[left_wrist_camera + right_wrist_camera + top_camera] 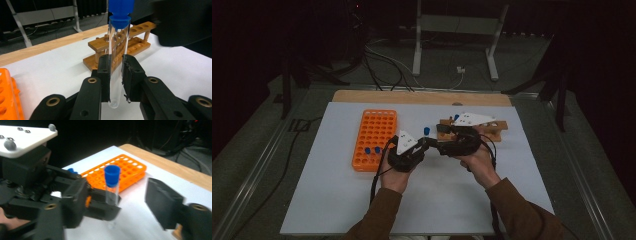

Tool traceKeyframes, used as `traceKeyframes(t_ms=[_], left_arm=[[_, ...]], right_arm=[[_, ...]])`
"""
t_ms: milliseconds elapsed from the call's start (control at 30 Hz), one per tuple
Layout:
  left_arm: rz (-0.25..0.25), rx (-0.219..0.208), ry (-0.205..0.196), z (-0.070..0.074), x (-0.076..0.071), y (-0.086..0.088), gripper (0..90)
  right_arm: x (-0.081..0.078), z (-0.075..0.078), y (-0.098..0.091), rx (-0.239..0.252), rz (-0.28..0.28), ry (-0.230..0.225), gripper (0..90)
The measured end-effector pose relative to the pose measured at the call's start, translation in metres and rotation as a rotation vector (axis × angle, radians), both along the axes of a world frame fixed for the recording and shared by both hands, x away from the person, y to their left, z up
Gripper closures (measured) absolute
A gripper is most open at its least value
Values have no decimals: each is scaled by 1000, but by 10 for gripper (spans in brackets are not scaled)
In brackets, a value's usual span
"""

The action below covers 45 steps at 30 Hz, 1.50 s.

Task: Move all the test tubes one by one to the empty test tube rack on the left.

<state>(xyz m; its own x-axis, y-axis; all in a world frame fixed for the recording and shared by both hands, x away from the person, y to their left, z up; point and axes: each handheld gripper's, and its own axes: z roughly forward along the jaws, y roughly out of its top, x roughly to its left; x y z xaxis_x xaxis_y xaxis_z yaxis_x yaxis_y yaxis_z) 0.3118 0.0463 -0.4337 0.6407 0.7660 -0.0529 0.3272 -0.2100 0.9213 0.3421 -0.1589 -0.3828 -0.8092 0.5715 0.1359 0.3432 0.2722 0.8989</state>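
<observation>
left gripper (116, 75) clamped on upright blue-capped tube (117, 50) between orange rack (374, 137) and wooden rack (472, 129), right gripper (125, 202) jaws apart beside tube

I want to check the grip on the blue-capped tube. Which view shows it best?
The left gripper view: the blue-capped tube stands upright, close up, pinched between the left gripper fingers. The right gripper view shows it from the side, slightly blurred. In the high view it is a small blue cap.
</observation>
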Motion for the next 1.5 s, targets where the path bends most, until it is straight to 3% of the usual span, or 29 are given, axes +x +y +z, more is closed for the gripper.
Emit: traceKeyframes(t_ms=[67, 233, 700, 900, 1500], left_arm=[[5, -11, 1, 1, 0, 3, 784], [15, -23, 0, 3, 1, 10, 784], [40, -72, 5, 8, 4, 28, 784], [51, -73, -8, 13, 4, 38, 784], [97, -90, -36, 26, 6, 74, 784]], right_arm=[[0, 0, -2, -13, -14, -5, 154], [1, -6, -12, -29, -66, 2, 29], [1, -28, -50, -37, -155, 8, 0], [-2, -37, -63, -42, -190, 8, 0], [-11, -48, -91, -21, -238, -3, 0]])
